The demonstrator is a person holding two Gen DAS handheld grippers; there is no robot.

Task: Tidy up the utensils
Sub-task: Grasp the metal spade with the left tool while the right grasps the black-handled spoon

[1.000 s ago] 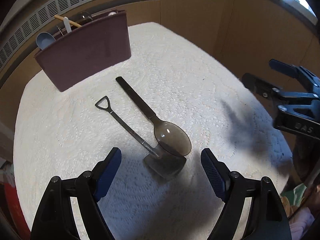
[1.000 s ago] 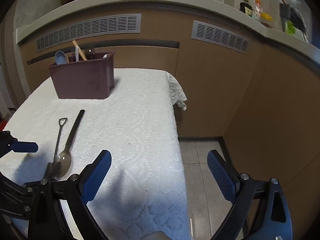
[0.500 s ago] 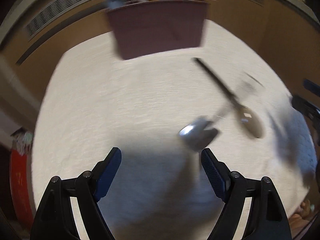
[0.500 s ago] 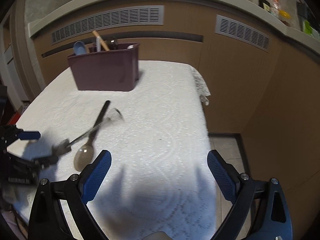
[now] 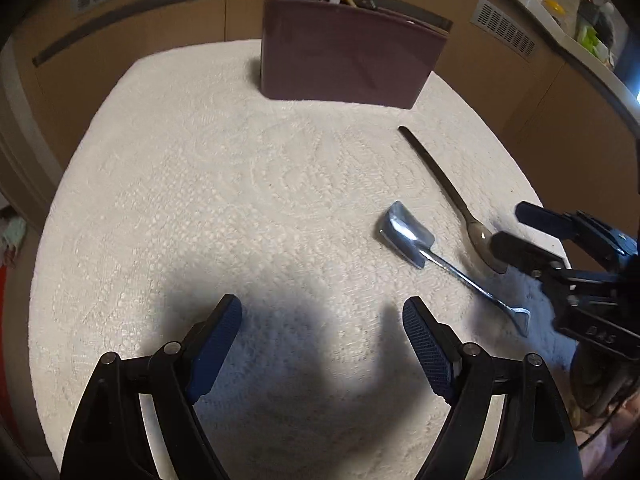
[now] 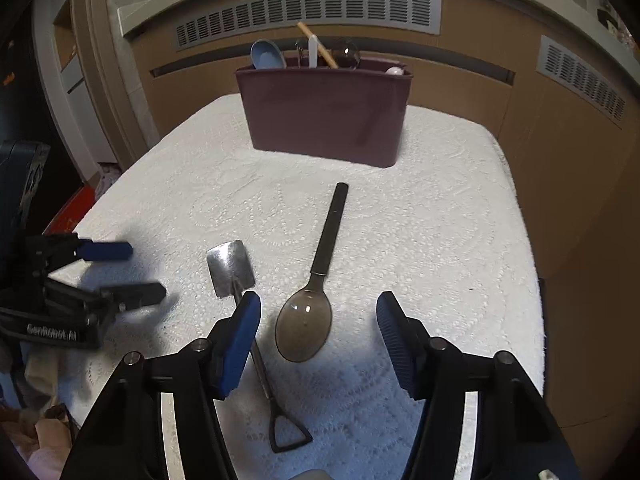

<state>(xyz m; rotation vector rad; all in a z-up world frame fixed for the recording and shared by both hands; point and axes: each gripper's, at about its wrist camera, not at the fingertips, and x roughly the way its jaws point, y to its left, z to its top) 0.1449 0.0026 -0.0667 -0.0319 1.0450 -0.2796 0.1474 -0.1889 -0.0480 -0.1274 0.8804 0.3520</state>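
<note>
A metal shovel-shaped spoon (image 5: 408,234) (image 6: 232,268) and a dark translucent spoon (image 5: 448,192) (image 6: 306,322) lie on the white lace tablecloth (image 5: 200,200). A maroon utensil holder (image 5: 344,64) (image 6: 324,112) with several utensils stands at the table's far side. My left gripper (image 5: 322,344) is open and empty, left of both spoons; it also shows in the right wrist view (image 6: 124,272). My right gripper (image 6: 318,340) is open over the dark spoon's bowl, with the shovel spoon's handle by its left finger; it also shows in the left wrist view (image 5: 520,228).
Wooden cabinets with vent grilles (image 6: 308,12) stand behind the table. The table's right edge (image 6: 528,240) drops to the floor. Clutter, including a red item (image 6: 72,212), lies off the left edge.
The shovel spoon has turned around: its blade now points to the holder and its handle to the front. My left gripper swung left. My right gripper moved in over the dark spoon.
</note>
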